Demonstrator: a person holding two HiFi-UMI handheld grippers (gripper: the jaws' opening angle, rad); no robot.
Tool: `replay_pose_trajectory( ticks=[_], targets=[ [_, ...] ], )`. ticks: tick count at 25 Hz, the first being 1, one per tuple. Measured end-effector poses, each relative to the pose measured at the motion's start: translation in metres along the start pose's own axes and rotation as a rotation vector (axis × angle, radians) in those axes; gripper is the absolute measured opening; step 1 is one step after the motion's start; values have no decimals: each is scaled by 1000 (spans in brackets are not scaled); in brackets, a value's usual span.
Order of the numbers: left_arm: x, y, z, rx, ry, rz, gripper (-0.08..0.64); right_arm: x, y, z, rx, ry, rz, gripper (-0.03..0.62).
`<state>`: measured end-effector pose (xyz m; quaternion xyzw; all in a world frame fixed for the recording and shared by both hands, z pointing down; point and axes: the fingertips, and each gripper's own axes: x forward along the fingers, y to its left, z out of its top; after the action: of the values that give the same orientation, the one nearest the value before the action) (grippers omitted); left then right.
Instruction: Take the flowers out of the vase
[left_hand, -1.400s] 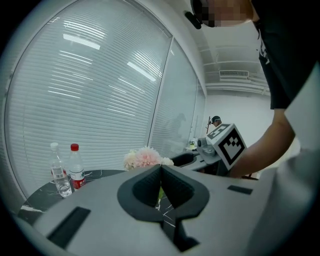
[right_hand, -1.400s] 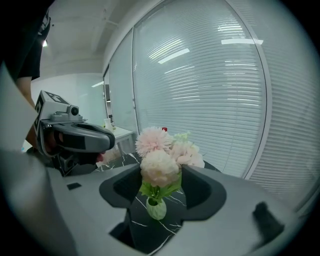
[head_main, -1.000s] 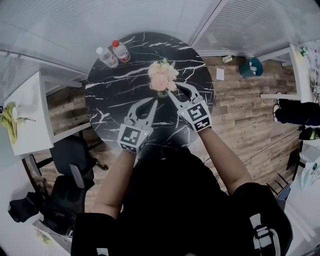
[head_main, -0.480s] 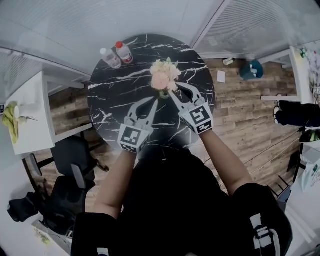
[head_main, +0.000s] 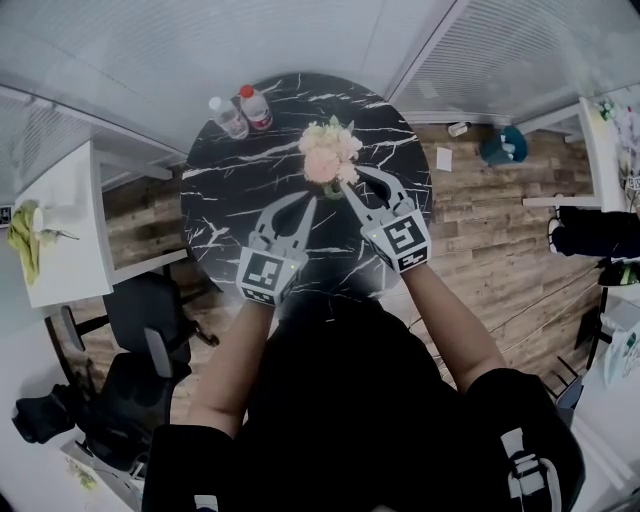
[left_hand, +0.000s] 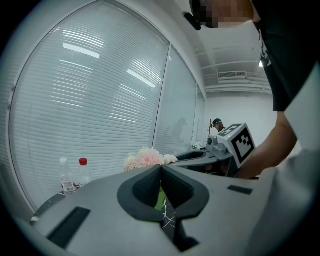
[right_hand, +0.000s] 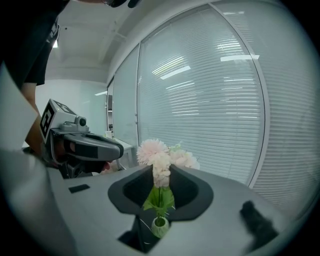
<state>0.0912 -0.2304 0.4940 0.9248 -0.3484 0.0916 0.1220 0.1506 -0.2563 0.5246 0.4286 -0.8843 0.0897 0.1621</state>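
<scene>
Right gripper (right_hand: 160, 172) jaws have just been closing and grasp the pale pink flower bunch (right_hand: 152, 150) above the small green vase (right_hand: 160, 226) on the black marble bench (head_main: 230, 200). Left gripper (left_hand: 161, 169) jaws are clenched. Draw the bunch straight upward.

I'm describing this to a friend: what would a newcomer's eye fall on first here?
The pale pink flowers near the middle of the round black marble table, between the jaws of the right hand-held gripper, which have just been closing. Then two bottles at the table's far left edge.
</scene>
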Motion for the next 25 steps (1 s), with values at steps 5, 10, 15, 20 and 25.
replay_pose_trajectory(
  ticks=[5,10,15,20,25],
  targets=[
    [-10,2,6,1,-9,9,12,-4,3,13,-2,-26,-4,103],
    [-17,2,20,9,-39,13,12,-8,7,25,-9,-50,-10,101],
    [-25,2,28,17,-65,15,12,-12,11,39,-26,-77,-18,101],
    [-33,0,38,26,-82,20,12,-17,17,55,-42,-105,-23,101],
    [-40,-4,48,40,-106,14,12,-23,22,68,-53,-128,-30,101]
  ],
)
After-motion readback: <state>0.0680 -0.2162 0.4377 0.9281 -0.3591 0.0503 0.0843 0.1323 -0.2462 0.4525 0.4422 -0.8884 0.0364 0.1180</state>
